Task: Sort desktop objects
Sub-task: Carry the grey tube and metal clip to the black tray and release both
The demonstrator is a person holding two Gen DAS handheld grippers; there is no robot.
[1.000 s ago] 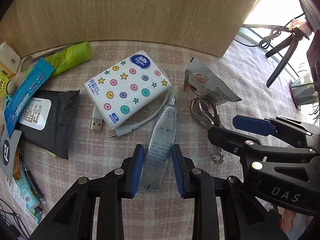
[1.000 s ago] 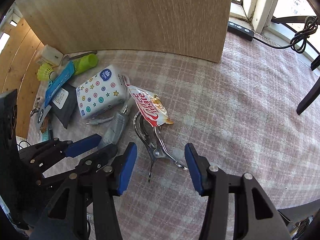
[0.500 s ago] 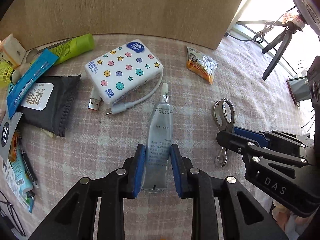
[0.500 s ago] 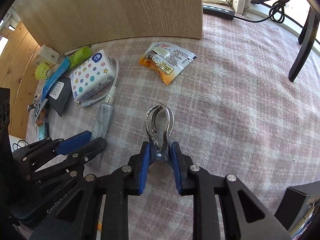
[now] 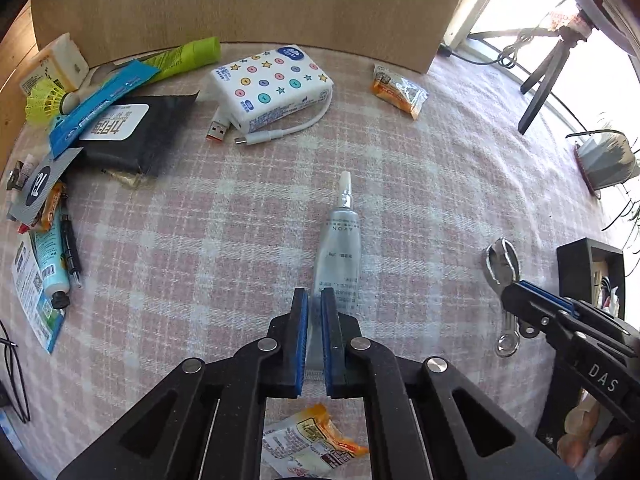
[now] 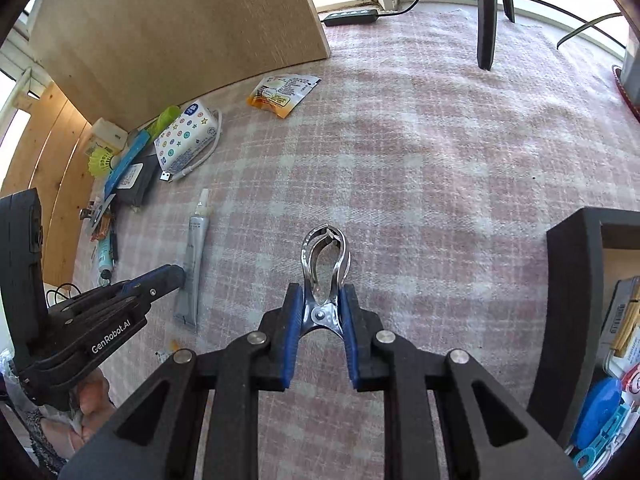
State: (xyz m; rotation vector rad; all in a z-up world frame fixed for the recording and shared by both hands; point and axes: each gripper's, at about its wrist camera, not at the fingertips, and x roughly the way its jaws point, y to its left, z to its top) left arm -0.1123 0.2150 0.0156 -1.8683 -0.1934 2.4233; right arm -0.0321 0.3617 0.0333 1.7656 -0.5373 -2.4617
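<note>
Left gripper: the left gripper has its blue pads squeezed nearly together on the flat back end of the silver tube.
Silver tube: it lies in the middle of the checked cloth, with its white cap pointing to the far side.
How the tube will handle: it looks light and soft, so I think it can bend or slip; the flat crimped end is the best place to pinch.
Right gripper: the right gripper is closed on the metal clip at its pin, and the clip's round nose pokes out forward.
How the clip will handle: it looks hard, shiny and a bit slippery, so I think it needs a firm pinch.
Black box: a black box stands near on the right, with small things already inside.
Only the left view shows: a snack packet lying under the left gripper.
Only the right view shows: the blue and teal things inside the box.
Far left: a pile with the dotted tissue pack and white cable.
</note>
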